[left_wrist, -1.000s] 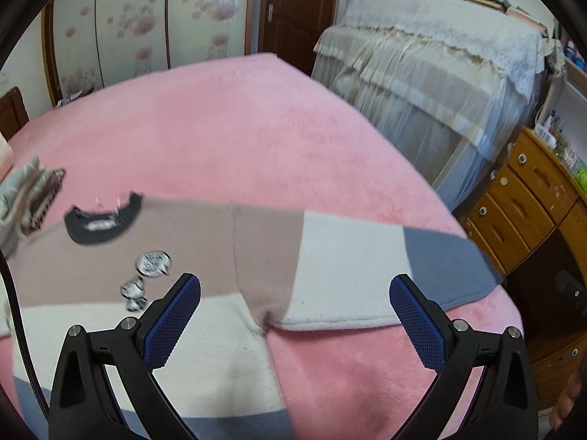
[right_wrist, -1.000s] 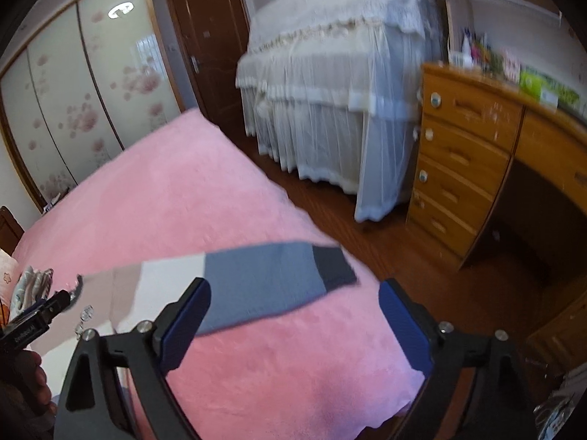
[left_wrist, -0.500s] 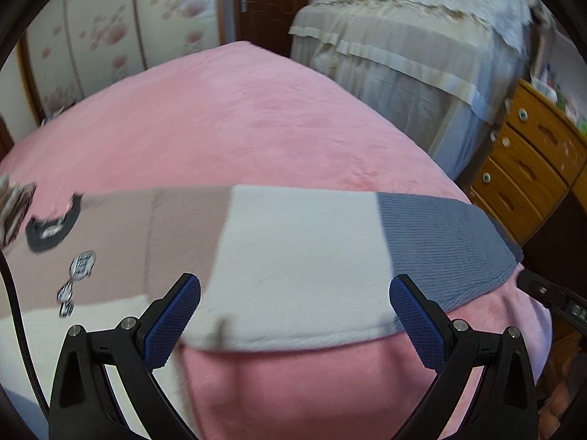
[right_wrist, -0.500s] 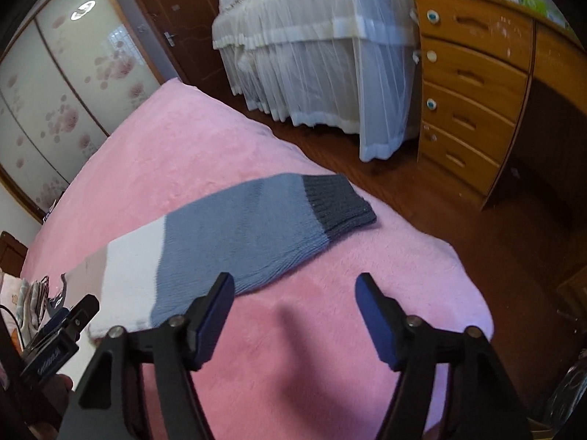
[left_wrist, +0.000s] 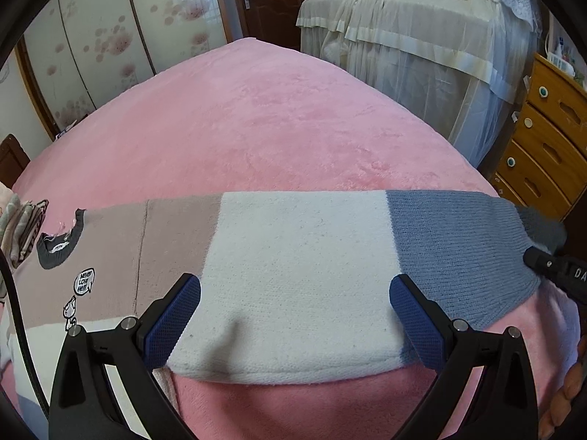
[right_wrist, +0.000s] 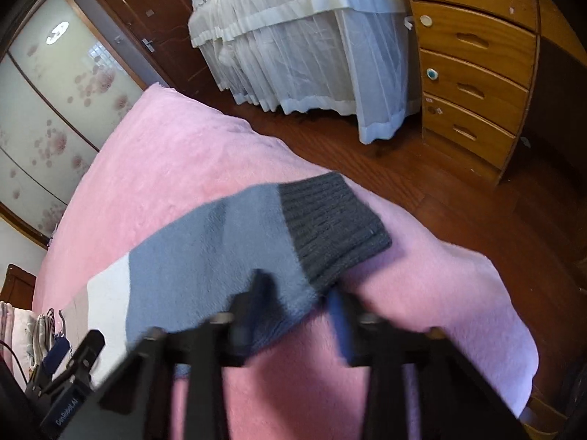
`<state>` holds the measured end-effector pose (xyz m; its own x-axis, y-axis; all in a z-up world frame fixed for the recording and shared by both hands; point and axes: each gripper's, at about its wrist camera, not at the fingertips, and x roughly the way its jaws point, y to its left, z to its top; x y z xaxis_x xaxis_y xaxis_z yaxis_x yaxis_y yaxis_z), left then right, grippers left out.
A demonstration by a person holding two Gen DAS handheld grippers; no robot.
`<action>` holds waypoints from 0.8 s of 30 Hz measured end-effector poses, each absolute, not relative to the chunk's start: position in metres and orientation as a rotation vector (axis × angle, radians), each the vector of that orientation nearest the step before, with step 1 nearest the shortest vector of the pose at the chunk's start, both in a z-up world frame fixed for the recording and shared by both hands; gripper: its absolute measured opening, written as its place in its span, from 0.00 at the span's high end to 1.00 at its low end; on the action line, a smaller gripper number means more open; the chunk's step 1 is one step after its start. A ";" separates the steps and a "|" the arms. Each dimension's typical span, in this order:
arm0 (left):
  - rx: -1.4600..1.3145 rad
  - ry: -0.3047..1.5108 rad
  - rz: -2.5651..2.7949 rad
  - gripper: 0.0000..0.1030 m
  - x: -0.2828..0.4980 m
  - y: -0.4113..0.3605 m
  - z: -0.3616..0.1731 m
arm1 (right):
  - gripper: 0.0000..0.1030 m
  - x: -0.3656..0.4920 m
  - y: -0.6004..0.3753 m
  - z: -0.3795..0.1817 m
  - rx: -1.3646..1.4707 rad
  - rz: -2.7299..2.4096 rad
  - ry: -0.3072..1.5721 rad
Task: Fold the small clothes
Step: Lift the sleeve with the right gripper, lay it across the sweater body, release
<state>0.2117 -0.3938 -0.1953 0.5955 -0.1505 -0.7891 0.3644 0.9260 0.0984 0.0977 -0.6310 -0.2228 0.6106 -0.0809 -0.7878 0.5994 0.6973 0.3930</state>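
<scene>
Item: small colour-block sweater, spread flat on the pink blanket. Collar at the left edge of my left view; one sleeve runs rightward across the lower half of that frame, its dark ribbed cuff near the blanket's right edge.

Left gripper: jaws wide apart, holding nothing, poised over the white band of the sleeve near its lower hem.

Right gripper: blurred at bottom centre of my right view, jaws narrowed about the sleeve's blue lower edge just short of the cuff. Whether they have pinched the knit, I cannot tell.

Step in hand, as I judge it: taking hold of the sleeve for the first fold inward.

Next move calls for: a firm pinch by both grippers on the hem, then lifting the sleeve and carrying it leftward across the body, cuff laid flat.
</scene>
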 end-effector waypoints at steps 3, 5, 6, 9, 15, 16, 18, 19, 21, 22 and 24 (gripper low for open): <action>0.253 0.878 -0.308 0.01 0.209 -0.385 -0.187 | 0.93 0.095 -0.617 -0.202 0.636 -0.418 0.761; 0.229 0.882 -0.317 0.01 0.208 -0.376 -0.178 | 0.93 0.094 -0.606 -0.185 0.611 -0.370 0.709; 0.214 0.884 -0.321 0.01 0.207 -0.371 -0.173 | 0.93 0.094 -0.599 -0.175 0.595 -0.345 0.688; 0.163 0.884 -0.333 0.01 0.205 -0.351 -0.154 | 0.93 0.095 -0.578 -0.150 0.557 -0.271 0.638; 0.132 0.834 -0.310 0.01 0.200 -0.297 -0.117 | 0.93 0.112 -0.515 -0.106 0.433 -0.118 0.593; 0.127 0.834 -0.305 0.01 0.200 -0.288 -0.114 | 0.93 0.115 -0.506 -0.103 0.419 -0.098 0.594; 0.106 0.832 -0.286 0.01 0.201 -0.259 -0.105 | 0.93 0.125 -0.475 -0.096 0.381 -0.032 0.599; 0.098 0.831 -0.277 0.01 0.201 -0.247 -0.103 | 0.93 0.128 -0.465 -0.095 0.369 -0.012 0.602; 0.081 0.827 -0.253 0.01 0.201 -0.214 -0.098 | 0.93 0.138 -0.434 -0.094 0.335 0.041 0.614; 0.076 0.826 -0.239 0.01 0.201 -0.202 -0.098 | 0.93 0.143 -0.420 -0.095 0.321 0.065 0.624; 0.061 0.837 -0.208 0.01 0.202 -0.169 -0.099 | 0.93 0.150 -0.387 -0.099 0.294 0.119 0.647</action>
<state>0.2019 -0.1687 -0.0994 0.6509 -0.1589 -0.7424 0.2066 0.9780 -0.0281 0.1504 -0.3874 -0.0991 0.7929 0.2000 -0.5755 -0.0180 0.9519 0.3059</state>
